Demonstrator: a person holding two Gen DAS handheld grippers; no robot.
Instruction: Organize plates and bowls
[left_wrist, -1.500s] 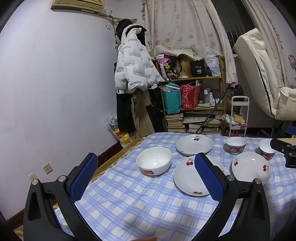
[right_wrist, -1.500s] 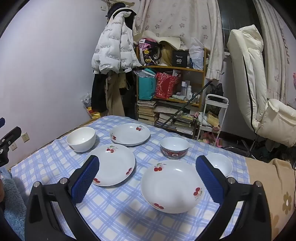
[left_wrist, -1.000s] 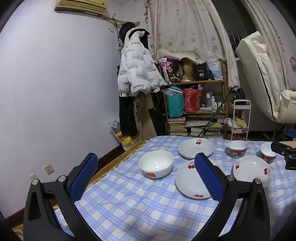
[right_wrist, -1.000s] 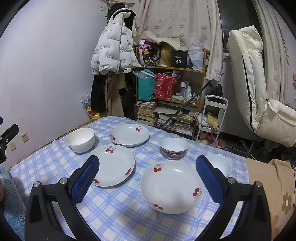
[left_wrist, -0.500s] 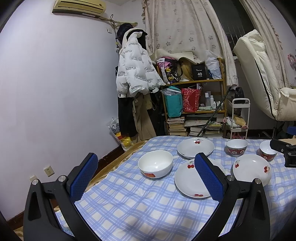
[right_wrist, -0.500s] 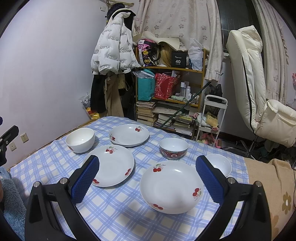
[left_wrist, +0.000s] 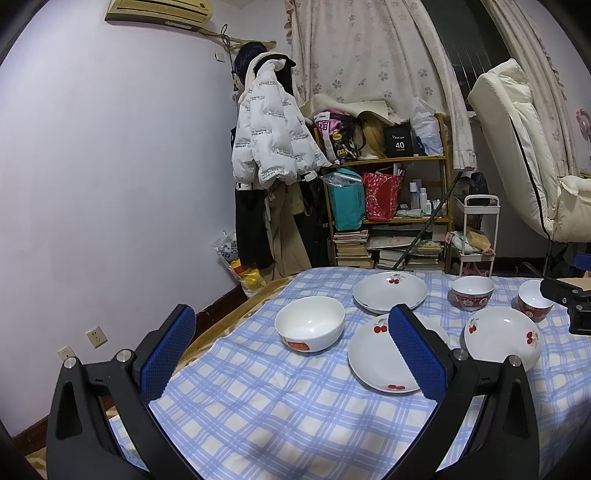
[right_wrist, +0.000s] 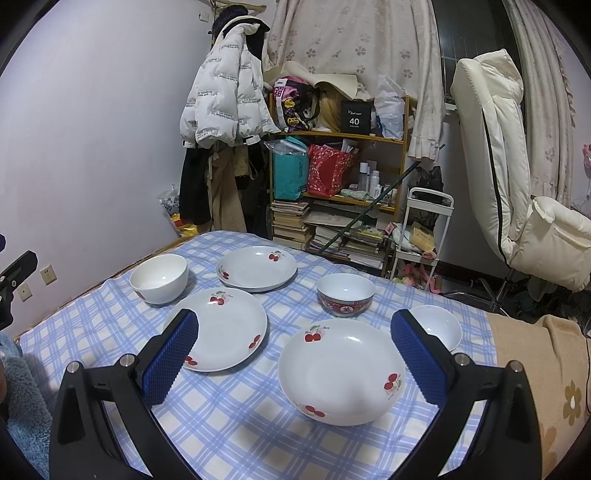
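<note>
Little is changing since the earlier frames: both claws are hovering wide and empty above the checked tablecloth (right_wrist: 229, 435), drifting only slightly. Working near to far, the right gripper (right_wrist: 295, 362) is best lowering squarely onto the rim of the nearest cherry plate (right_wrist: 341, 371), lying just ahead between its jaws. Ahead of the left gripper (left_wrist: 291, 354), the middle plate (left_wrist: 376, 360) is sitting right, the white bowl (left_wrist: 310, 326) just beyond, with the far plate (left_wrist: 389, 291) and red bowls (left_wrist: 472, 293) farther off.

In the left wrist view, a blue pad (left_wrist: 413, 350) covers part of the middle cherry plate (left_wrist: 376, 365), and the right gripper (left_wrist: 570, 306) hides part of the far red bowl (left_wrist: 530, 301) and is cut by the frame edge. In the right wrist view, a pad (right_wrist: 415, 354) hides part of the small white bowl (right_wrist: 441, 326). Shelf (right_wrist: 369, 136) labels are too small to read.
</note>
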